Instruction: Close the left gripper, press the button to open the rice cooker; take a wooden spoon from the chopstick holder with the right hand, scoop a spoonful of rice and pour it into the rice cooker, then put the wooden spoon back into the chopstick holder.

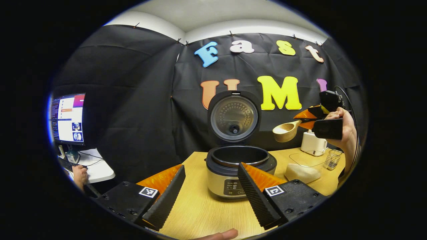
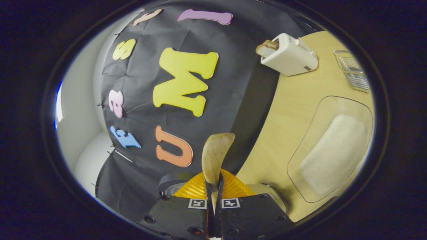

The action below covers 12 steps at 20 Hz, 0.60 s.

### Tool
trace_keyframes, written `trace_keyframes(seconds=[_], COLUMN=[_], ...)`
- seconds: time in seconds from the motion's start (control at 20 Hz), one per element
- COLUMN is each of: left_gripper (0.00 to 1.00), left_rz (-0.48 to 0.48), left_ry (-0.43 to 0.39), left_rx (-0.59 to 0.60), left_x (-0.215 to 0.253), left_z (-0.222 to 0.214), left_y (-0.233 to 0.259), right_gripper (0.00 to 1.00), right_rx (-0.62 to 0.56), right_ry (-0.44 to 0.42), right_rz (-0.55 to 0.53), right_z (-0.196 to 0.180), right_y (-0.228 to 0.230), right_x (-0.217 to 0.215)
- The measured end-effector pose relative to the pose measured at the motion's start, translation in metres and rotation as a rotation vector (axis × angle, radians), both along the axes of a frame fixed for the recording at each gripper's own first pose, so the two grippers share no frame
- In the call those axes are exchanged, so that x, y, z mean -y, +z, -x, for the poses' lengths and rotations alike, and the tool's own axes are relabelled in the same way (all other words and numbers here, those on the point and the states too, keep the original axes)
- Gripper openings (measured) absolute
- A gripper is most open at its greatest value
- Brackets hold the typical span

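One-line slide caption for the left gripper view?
Rice cooker open on table; right gripper holds wooden spoon above.

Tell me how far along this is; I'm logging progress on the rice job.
Done: the round steel rice cooker stands with its lid up, and the pale wooden spoon is out of the clear chopstick holder. In hand: the right claw grips the spoon's handle above the table. Whether it carries rice I cannot tell. Left: pouring into the pot if that is not done, then returning the spoon.
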State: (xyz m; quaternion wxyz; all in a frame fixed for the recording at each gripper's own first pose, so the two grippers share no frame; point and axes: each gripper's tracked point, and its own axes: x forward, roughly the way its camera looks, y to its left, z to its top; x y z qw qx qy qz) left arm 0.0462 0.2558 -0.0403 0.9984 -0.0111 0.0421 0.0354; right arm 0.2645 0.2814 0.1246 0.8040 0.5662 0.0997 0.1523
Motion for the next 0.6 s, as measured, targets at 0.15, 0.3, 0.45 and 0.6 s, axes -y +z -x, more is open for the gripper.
trace_keyframes(seconds=[0.15, 0.3, 0.45, 0.6], left_gripper=[1.0, 1.0, 1.0, 1.0], left_rz=[0.014, 0.021, 0.039, 0.05], left_ry=[0.006, 0.012, 0.008, 0.012], left_rx=[-0.007, -0.013, -0.029, -0.031], left_x=[-0.004, -0.006, -0.008, -0.01], left_z=[0.005, 0.009, 0.011, 0.011], left_y=[-0.004, -0.009, -0.015, -0.02], right_gripper=[0.0, 0.02, 0.01, 0.01], right_rx=[0.035, 0.084, 0.141, 0.202], right_ry=[0.029, 0.047, 0.057, 0.046], right_rz=[0.093, 0.212, 0.329, 0.472], right_z=[0.0, -0.003, -0.005, -0.008], right_y=[0.005, 0.008, 0.009, 0.012], right_x=[-0.039, -0.075, -0.107, -0.125])
